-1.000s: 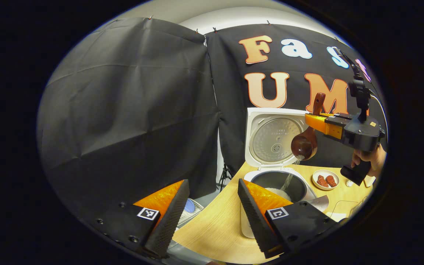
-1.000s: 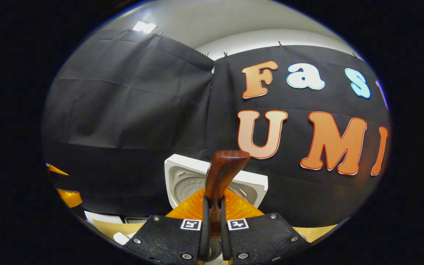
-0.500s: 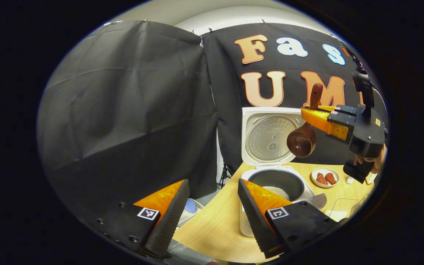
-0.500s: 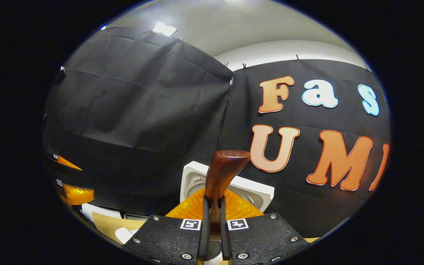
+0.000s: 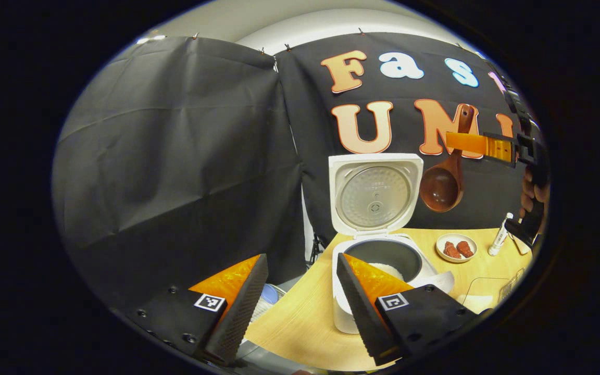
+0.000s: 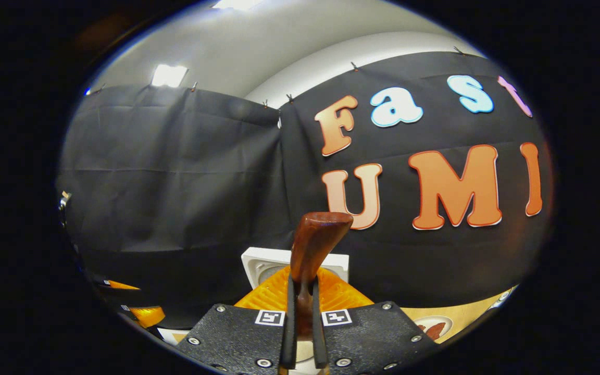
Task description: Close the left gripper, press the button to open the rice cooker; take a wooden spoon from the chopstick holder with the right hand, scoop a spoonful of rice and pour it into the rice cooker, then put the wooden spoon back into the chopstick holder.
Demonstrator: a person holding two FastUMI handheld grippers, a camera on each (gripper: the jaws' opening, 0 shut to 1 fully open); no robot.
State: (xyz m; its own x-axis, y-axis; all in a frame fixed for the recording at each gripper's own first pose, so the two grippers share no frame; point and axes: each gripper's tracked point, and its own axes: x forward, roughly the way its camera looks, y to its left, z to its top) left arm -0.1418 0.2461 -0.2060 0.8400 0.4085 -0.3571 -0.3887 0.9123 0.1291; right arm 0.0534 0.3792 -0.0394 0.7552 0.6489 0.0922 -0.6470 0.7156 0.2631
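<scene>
Wooden spoon (image 5: 441, 182) has swung right, away from over the rice cooker (image 5: 378, 250), its pouring finished.
The right gripper (image 6: 300, 333) pinches the spoon's handle between both fingers, bowl hanging empty beside the raised lid (image 5: 374, 194); the left gripper (image 5: 300, 307) waits with fingers spread, holding nothing. Carry the spoon upright toward the chopstick holder (where it stands I cannot tell), lowering it bowl-first.
</scene>
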